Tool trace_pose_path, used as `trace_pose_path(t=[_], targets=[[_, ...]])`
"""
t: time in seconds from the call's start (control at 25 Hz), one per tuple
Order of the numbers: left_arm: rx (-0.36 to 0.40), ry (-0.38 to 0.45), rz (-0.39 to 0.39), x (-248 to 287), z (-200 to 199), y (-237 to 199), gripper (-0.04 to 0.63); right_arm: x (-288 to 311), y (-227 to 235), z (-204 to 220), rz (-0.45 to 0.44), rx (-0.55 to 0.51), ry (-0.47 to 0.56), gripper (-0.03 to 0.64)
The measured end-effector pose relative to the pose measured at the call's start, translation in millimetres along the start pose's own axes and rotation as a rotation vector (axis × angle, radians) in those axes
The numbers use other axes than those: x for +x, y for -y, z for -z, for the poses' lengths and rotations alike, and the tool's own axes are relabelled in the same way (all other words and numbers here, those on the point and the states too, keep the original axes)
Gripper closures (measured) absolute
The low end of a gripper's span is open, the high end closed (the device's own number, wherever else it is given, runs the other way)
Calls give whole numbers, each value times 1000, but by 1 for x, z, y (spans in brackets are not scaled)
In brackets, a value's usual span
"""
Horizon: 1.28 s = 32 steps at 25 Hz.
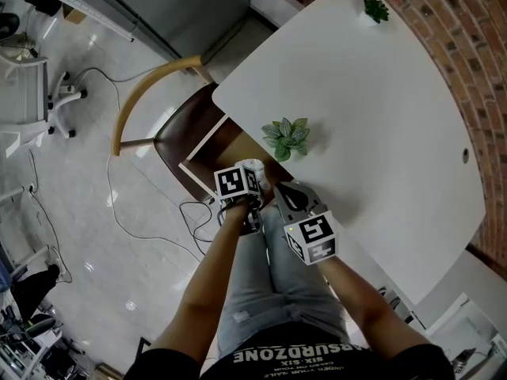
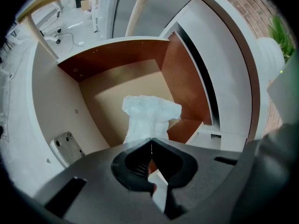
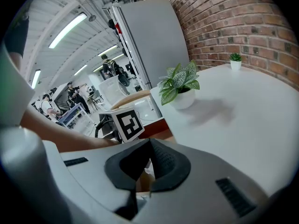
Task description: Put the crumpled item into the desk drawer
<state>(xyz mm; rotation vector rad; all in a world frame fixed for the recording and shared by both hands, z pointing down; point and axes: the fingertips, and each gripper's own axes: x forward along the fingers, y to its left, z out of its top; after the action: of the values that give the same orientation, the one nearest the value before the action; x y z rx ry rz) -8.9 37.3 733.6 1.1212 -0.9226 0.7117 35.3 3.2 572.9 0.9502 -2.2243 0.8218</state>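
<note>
The left tongs (image 2: 151, 141) are pressed together on one end of the crumpled item (image 2: 150, 113), a white wad. It sticks straight out past their tips, its long axis running along the line they point, narrow at the pinch and flaring at the far end. Directly beyond and below it lies the open drawer (image 2: 117, 59), brown-walled with a pale floor, so the item is held over the drawer's inside. Whether its far end touches the floor I cannot tell. The coming move looks to be a plain release, and the left hand is the one placed for it.

The right tongs (image 3: 149, 141) are closed on nothing. They sit just beside the left pair at the edge of the tabletop (image 3: 243, 125), with a potted plant (image 3: 180, 85) further off.

Only the left gripper view shows the pinch and the drawer's interior. The head view catches a white scrap beside the left marker cube (image 1: 235, 182), and the right gripper view misses the item altogether.
</note>
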Motion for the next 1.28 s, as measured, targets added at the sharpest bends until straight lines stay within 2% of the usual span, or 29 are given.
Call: trace_pose_path(t=[0.48, 0.76, 1.28], targets=[[-77, -38, 17, 19, -4, -1, 588, 6, 6, -5, -14, 7, -2, 618], [-112, -28, 26, 34, -12, -5, 588, 7, 8, -5, -21, 6, -6, 618], [-199, -101, 12, 51, -5, -13, 588, 9, 7, -1, -26, 12, -14, 618]])
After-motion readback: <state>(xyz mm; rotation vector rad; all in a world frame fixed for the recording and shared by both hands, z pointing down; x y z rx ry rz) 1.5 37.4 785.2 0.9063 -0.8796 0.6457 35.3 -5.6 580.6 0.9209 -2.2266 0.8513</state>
